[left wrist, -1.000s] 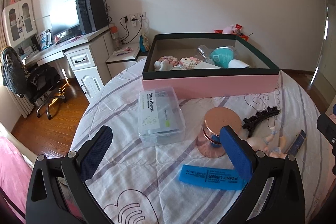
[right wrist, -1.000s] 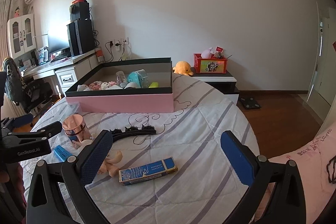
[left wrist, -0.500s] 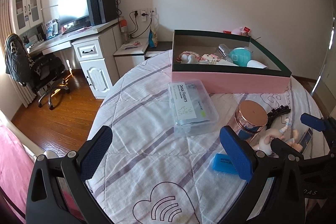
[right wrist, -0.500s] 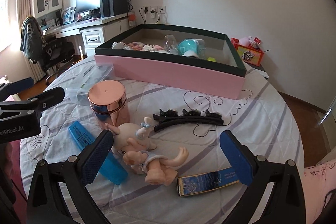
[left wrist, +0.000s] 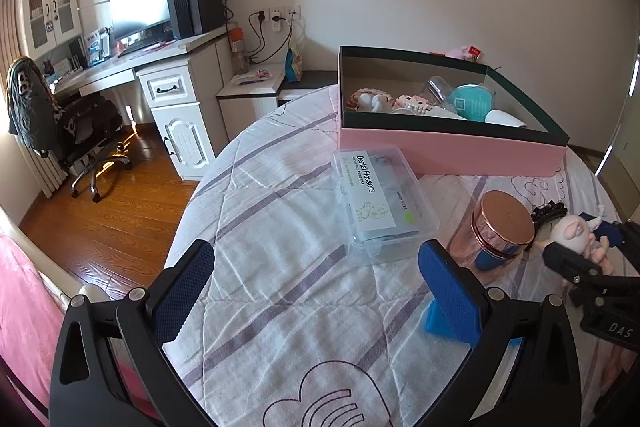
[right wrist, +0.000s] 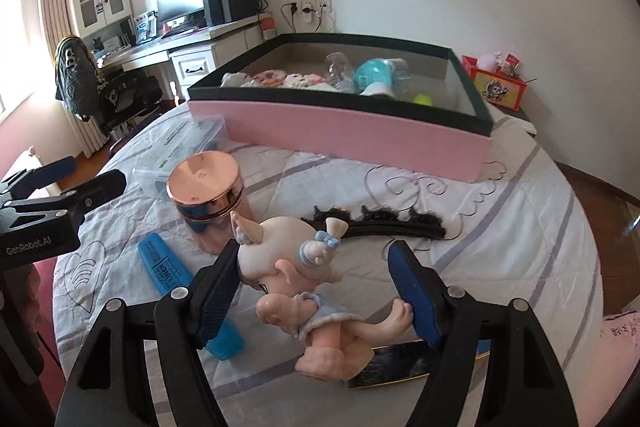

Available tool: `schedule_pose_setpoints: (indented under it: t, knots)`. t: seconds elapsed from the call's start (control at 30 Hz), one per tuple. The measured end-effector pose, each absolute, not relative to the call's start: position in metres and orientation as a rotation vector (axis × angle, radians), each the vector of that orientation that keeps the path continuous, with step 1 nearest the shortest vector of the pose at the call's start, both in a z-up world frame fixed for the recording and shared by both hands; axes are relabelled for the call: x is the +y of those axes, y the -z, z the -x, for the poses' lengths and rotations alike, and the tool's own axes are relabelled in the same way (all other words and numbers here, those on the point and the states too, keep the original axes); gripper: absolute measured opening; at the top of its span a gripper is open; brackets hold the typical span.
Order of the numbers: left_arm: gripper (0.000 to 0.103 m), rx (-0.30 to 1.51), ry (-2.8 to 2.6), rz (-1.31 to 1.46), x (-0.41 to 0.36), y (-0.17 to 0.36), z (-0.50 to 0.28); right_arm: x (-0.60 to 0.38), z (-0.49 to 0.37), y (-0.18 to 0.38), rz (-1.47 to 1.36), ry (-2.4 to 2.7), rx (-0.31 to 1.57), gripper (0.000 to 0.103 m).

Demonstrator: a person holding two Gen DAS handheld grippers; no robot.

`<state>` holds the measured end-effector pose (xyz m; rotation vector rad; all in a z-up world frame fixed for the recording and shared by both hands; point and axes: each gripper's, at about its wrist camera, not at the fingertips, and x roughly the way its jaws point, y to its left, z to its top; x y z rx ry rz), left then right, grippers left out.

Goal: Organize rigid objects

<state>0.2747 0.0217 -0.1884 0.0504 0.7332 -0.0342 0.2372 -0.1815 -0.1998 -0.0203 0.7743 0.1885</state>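
A small baby doll lies on the quilted bed between the open fingers of my right gripper; its head is close to the left pad, whether touching I cannot tell. It also shows in the left wrist view. A rose-gold jar, a clear Dental Flossers box, a blue liner box, a black hair clip and a dark blue-gold box lie around. My left gripper is open and empty above the quilt.
A pink box with a dark green rim stands at the far side, holding several items. A desk, office chair and wooden floor lie left of the bed. The bed edge curves near the left gripper.
My right gripper has moved forward and down so the doll now lies between its fingers. My left gripper has drifted left and back, away from the jar.
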Motion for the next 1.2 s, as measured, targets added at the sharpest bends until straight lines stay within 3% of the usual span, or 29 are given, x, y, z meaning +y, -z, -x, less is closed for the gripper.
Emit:
schedule_pose_setpoints:
  t: [0.6,0.67,0.73,0.77,0.93,1.2]
  knots:
    - [0.102,0.896,0.061,-0.156,-0.022,0.220,-0.344,-0.211,-0.268,0.199,-0.024,-0.171,0.763,0.075]
    - [0.090,0.905,0.096,-0.119,-0.018,0.220,-0.347,-0.213,-0.271,0.201,-0.034,-0.174,0.766,0.075]
    - [0.068,0.901,0.111,-0.099,-0.016,0.219,-0.348,-0.214,-0.272,0.202,-0.039,-0.174,0.768,0.075]
    - [0.063,0.900,0.111,-0.100,-0.016,0.219,-0.349,-0.214,-0.272,0.203,-0.041,-0.175,0.768,0.075]
    - [0.061,0.852,0.121,-0.088,-0.014,0.212,-0.343,-0.215,-0.270,0.202,-0.042,-0.168,0.761,0.075]
    - [0.061,0.613,0.105,-0.031,-0.004,0.168,-0.283,-0.214,-0.244,0.179,-0.030,-0.113,0.653,0.075]
